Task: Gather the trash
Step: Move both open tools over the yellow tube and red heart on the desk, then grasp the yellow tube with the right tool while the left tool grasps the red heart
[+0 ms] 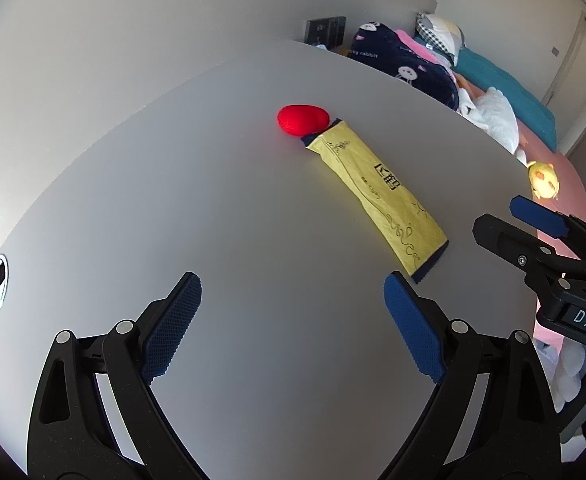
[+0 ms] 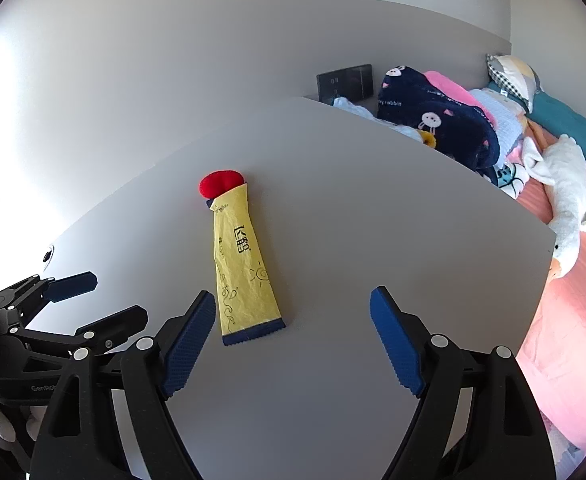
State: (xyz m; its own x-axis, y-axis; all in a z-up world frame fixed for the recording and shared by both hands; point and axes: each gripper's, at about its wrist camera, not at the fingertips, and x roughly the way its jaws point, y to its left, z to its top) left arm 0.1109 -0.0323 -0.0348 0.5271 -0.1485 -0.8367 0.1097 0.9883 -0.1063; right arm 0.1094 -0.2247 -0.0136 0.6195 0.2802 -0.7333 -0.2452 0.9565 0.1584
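Your left gripper and right gripper both gape empty over the pale grey table; the crinkled yellow wrapper there half-hides a red soft lump.

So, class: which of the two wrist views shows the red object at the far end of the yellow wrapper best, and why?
The left wrist view: there the red object shows nearly whole, only its edge tucked behind the yellow wrapper. In the right wrist view the red object is smaller and the wrapper's end covers its lower part.
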